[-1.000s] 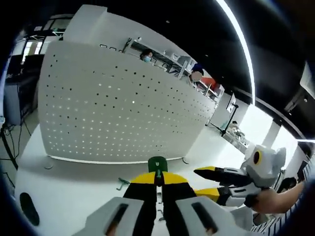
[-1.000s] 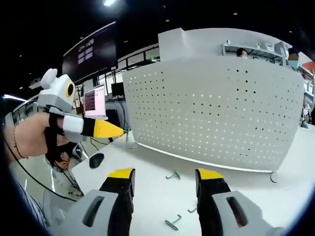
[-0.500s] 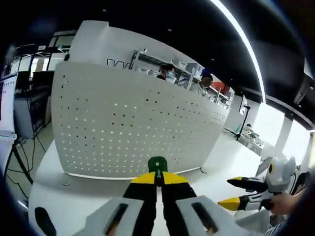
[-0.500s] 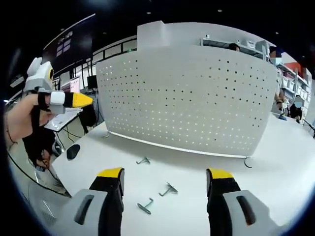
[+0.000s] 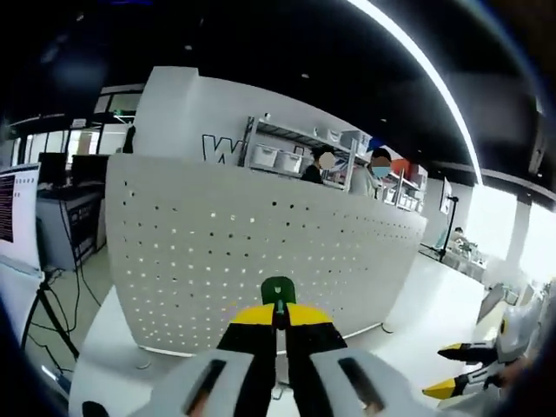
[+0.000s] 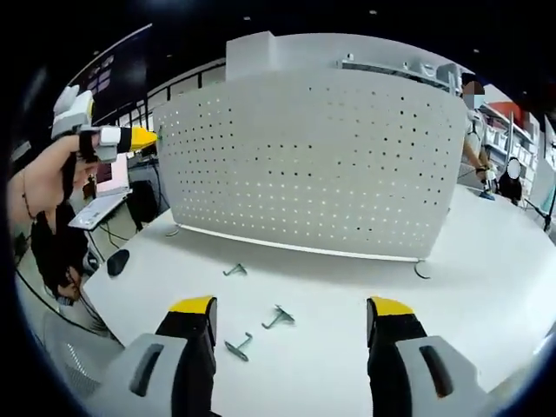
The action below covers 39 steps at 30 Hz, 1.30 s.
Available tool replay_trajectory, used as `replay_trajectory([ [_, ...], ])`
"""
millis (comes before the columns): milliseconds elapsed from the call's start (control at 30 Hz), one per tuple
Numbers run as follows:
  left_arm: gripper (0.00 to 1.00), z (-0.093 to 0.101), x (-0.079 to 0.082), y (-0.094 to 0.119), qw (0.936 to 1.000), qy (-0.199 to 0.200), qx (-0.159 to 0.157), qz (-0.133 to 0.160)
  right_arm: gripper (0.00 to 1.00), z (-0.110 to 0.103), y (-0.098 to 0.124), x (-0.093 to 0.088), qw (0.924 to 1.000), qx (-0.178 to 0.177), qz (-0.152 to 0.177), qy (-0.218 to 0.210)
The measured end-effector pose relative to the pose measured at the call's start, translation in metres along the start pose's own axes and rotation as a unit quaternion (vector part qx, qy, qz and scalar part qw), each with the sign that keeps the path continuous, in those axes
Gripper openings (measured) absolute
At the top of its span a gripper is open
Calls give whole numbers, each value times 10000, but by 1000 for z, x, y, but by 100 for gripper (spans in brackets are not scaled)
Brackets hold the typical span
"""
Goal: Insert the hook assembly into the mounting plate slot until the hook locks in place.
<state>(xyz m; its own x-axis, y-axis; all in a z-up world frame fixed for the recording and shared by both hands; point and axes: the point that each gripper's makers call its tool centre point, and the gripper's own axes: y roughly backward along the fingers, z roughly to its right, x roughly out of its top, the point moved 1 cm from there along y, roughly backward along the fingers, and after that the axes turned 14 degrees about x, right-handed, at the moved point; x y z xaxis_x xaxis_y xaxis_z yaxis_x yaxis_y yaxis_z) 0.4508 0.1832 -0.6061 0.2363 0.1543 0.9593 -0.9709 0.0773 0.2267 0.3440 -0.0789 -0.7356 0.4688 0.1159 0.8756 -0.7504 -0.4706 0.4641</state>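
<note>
The white perforated mounting plate (image 5: 261,252) stands upright on the white table, and also faces me in the right gripper view (image 6: 321,165). My left gripper (image 5: 280,311) is shut on a hook with a green tab (image 5: 278,289), held in the air in front of the plate. That gripper (image 6: 130,139) appears at the upper left in a hand, near the plate's left edge. My right gripper (image 6: 291,306) is open with nothing between its fingers, low over the table. It sits at the lower right (image 5: 473,382) in the left gripper view.
Three loose metal hooks lie on the table (image 6: 486,287) before the plate: one (image 6: 234,270), another (image 6: 280,316), the nearest (image 6: 238,346). A black mouse (image 6: 117,261) and a laptop (image 6: 104,187) are at the left. People stand beyond the plate.
My left gripper has risen higher in front of the plate, still shut on the green-tabbed hook. The right gripper has stayed open, low over the table.
</note>
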Motion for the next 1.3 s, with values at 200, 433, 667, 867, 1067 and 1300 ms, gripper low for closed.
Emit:
replay_trajectory([
  [200, 1, -4, 17, -10, 9991, -214, 213, 306, 67, 5, 3, -7, 9999, -59, -106, -3],
  [433, 2, -12, 29, -22, 9979, -185, 406, 475, 68, 5, 4, -10, 9998, -60, -170, -7],
  [667, 2, -17, 42, -37, 9965, -210, 526, 621, 67, 6, 5, -13, 9998, -66, -190, -66],
  [867, 2, -17, 53, -48, 9949, -258, 607, 757, 67, 7, 8, -18, 9996, -88, -255, -89],
  [1067, 2, -17, 65, -61, 9938, -343, 651, 836, 67, 8, 12, -24, 9994, -132, -292, -146],
  [1300, 2, -16, 75, -75, 9905, -635, 728, 975, 66, 9, 12, -32, 9990, -146, -337, -245],
])
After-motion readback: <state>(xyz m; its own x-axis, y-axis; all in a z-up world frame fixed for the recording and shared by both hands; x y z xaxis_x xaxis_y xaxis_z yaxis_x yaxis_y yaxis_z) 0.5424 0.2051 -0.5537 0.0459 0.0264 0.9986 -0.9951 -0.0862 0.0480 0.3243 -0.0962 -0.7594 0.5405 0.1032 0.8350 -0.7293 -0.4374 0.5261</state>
